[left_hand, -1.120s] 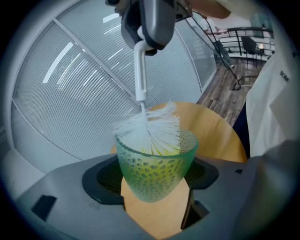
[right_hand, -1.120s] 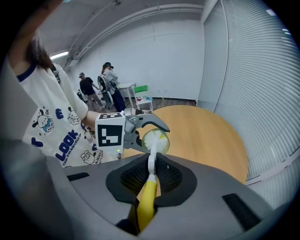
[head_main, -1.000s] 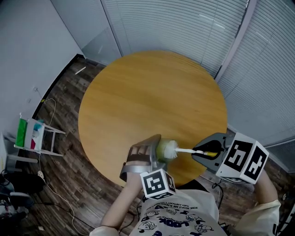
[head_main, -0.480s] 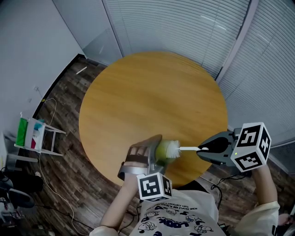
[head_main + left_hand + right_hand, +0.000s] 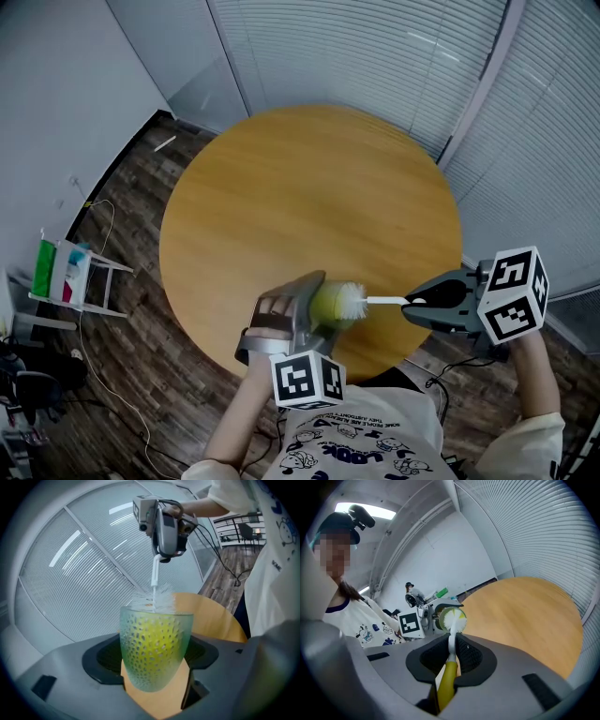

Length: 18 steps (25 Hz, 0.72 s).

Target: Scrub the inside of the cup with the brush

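A green dimpled glass cup [image 5: 155,648] sits clamped between the jaws of my left gripper [image 5: 157,660], held on its side over the table's near edge, its cup mouth [image 5: 330,302] facing right. My right gripper [image 5: 419,305] is shut on the yellow handle of a brush [image 5: 446,679]. The brush's white bristle head [image 5: 352,300] sits in the mouth of the cup; bristles [image 5: 153,599] stick out above the rim, and in the right gripper view the brush head [image 5: 452,618] fills the opening.
The round wooden table [image 5: 309,216] lies under and beyond both grippers. Window blinds [image 5: 375,56] run along the far side. A small white stand [image 5: 70,277] with green and white items is on the dark floor at the left.
My left gripper and the cup shifted slightly down and left. The right gripper turned a little and kept the brush head at the cup mouth.
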{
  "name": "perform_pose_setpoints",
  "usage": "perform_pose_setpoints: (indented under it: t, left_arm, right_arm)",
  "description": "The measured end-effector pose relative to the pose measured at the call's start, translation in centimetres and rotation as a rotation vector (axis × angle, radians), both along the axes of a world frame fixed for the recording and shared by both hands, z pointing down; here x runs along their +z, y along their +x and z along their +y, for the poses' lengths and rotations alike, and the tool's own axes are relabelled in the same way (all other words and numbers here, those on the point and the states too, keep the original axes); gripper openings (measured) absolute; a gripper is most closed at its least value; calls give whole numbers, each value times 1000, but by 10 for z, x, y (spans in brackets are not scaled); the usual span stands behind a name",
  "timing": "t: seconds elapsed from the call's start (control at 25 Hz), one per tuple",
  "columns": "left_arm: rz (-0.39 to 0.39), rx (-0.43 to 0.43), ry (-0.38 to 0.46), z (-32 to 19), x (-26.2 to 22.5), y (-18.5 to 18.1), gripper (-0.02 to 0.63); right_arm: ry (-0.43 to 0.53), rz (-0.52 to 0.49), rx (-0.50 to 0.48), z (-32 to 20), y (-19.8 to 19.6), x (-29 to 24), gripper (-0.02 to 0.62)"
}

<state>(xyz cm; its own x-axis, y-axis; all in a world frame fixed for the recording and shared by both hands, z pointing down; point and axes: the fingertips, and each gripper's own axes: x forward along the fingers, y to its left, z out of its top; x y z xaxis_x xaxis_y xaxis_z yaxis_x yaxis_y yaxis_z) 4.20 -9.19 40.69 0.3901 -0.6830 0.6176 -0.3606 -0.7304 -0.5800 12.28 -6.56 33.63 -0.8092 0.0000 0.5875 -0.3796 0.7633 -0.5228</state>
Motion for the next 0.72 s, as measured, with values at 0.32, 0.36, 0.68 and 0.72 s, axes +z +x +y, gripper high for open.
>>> perform_pose_setpoints:
  t: [0.32,0.36,0.68,0.72]
  left_arm:
    - [33,-34,-19,-8,-1,-4,382]
    - [35,-37,-21,-8,0,-4,382]
    - [60,-46,-41,-4,5,-5,382]
    - [63,-49,-46,-4,6,-5,382]
  right_arm:
    - [-9,-42,47,1,-1,5,46]
    - [-11,-47,53,1,-2,6,46]
    - [-15,-82,92,11,-2,15,46]
    - [-11,-83,95,11,-3,16,46]
